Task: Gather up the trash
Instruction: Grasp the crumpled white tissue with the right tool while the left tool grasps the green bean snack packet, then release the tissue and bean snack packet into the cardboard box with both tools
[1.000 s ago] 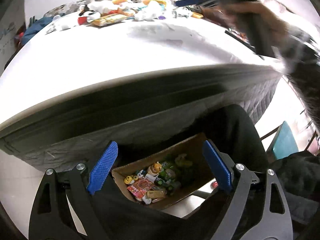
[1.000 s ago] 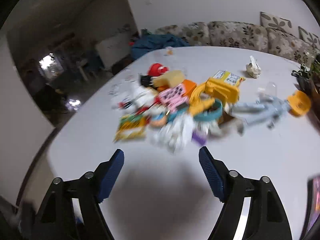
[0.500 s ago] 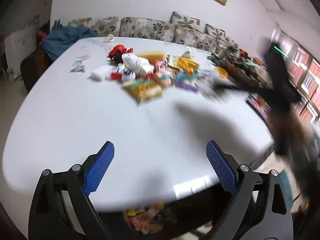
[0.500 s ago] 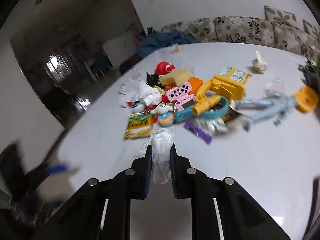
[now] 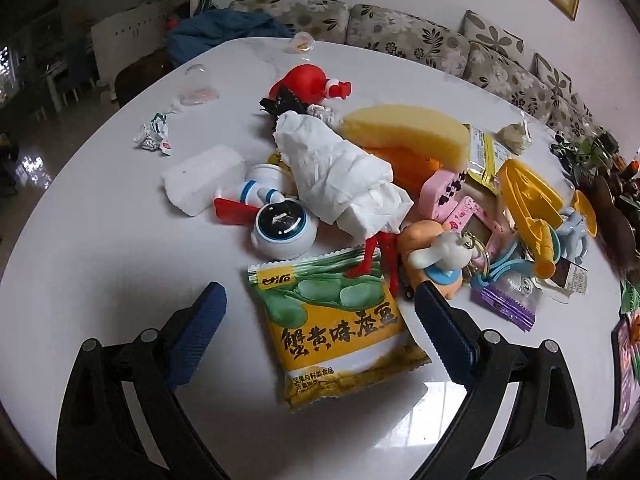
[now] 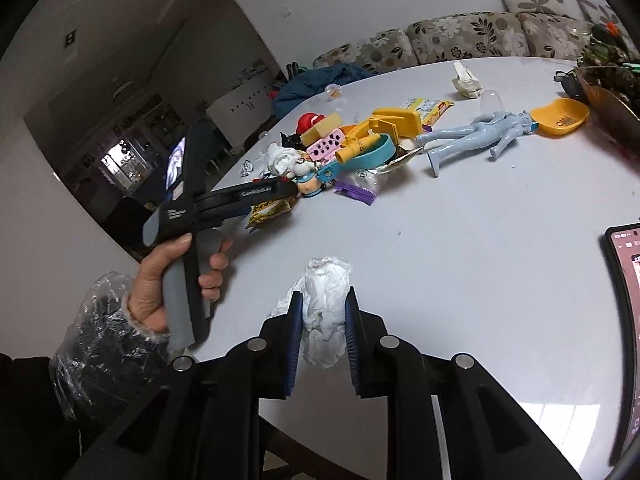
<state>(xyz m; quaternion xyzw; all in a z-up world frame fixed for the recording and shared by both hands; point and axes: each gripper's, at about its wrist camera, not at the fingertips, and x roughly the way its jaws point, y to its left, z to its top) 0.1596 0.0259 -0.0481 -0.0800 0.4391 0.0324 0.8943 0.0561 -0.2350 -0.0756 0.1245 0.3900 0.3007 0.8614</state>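
Note:
My left gripper (image 5: 320, 312) is open, its blue fingers on either side of a yellow-green snack packet (image 5: 336, 328) lying flat on the white table (image 5: 100, 260). Behind the packet lies a pile of toys and trash, with a crumpled white tissue (image 5: 344, 176) on top. My right gripper (image 6: 320, 320) is shut on a crumpled white tissue wad (image 6: 326, 304), held above the near part of the table (image 6: 460, 260). The left gripper's body shows in the right wrist view (image 6: 240, 200), reaching toward the pile (image 6: 352, 152).
The pile holds a white robot toy (image 5: 280, 228), a yellow sponge (image 5: 408, 132), a red toy (image 5: 308, 84), a pink toy (image 5: 444, 192) and a purple wrapper (image 5: 508, 304). A blue doll (image 6: 480, 132) and a phone (image 6: 624, 320) lie to the right. A sofa (image 5: 400, 32) stands behind.
My left gripper swung up from the trash box under the table to the snack packet. My right gripper closed on the white tissue and pulled it back from the pile.

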